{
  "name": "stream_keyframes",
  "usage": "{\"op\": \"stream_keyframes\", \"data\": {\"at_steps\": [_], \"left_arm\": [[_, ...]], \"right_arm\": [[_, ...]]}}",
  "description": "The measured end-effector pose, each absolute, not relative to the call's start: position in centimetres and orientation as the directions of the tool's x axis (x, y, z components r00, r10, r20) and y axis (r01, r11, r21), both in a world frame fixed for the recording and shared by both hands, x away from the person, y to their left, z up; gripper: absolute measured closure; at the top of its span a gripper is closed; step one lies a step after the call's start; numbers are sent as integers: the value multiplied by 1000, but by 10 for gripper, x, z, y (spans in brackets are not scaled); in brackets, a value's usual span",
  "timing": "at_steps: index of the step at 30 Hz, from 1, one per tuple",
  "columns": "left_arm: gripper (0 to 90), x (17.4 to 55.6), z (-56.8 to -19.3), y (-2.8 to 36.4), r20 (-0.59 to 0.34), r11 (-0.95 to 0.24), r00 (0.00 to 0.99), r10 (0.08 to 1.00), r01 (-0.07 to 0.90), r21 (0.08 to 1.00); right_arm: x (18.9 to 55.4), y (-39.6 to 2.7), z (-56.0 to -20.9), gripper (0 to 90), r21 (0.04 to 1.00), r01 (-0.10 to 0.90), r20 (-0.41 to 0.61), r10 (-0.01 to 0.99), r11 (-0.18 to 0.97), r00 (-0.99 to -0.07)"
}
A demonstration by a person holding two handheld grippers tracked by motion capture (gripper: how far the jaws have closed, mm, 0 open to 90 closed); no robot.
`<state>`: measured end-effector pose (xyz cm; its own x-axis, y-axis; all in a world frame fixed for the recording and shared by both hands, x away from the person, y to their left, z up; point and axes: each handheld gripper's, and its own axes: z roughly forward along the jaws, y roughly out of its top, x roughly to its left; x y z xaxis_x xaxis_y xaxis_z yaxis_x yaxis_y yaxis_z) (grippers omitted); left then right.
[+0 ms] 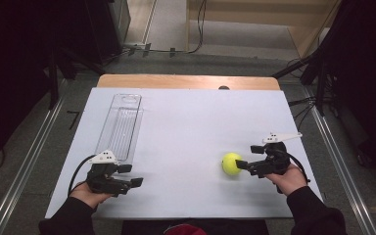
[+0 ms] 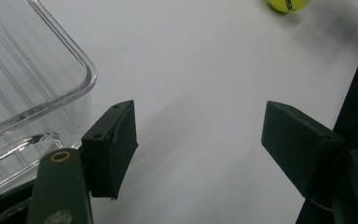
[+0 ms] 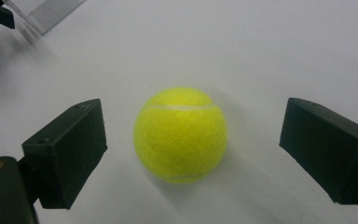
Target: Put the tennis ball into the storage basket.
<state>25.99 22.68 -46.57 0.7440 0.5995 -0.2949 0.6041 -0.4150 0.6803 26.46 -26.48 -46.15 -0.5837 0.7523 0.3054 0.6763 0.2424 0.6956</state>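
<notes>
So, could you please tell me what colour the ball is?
The ball is bright yellow-green with a thin white seam, clearest in the right gripper view.

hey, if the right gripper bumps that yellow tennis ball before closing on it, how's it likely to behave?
The tennis ball is round and lies free on the flat white table, so a nudge would probably roll it away. Its fuzzy felt should grip the pads rather than slip. The right gripper stands open with gaps on both sides, so closing evenly likely matters.

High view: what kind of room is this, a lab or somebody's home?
Probably a lab or recording workspace. A white-topped table stands among dark stands and floor cables, and a person holds the left gripper and right gripper near a tennis ball.
</notes>
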Motion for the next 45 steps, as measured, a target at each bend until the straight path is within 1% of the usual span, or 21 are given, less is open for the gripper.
{"op": "stream_keyframes", "data": {"at_steps": [3,14,27,41,42,43,45], "left_arm": [[271,260,-466,227,-296,-415,744,599,604,680],[271,260,-466,227,-299,-415,745,596,605,680],[271,259,-466,228,-301,-409,742,600,607,682],[271,259,-465,229,-304,-401,743,596,603,689],[271,259,-465,229,-304,-403,744,595,603,688],[271,259,-465,229,-304,-402,744,595,603,689],[271,259,-465,229,-304,-403,744,595,603,688]], "right_arm": [[267,-261,-459,54,701,675,313,749,232,-584],[279,-248,-451,54,709,656,283,748,258,-600],[296,-238,-449,54,698,659,276,744,280,-609],[299,-232,-448,52,694,661,275,744,284,-609],[298,-232,-448,35,699,658,280,739,281,-612],[298,-232,-448,0,706,651,280,734,279,-618],[298,-232,-449,0,706,652,281,735,277,-617]]}}
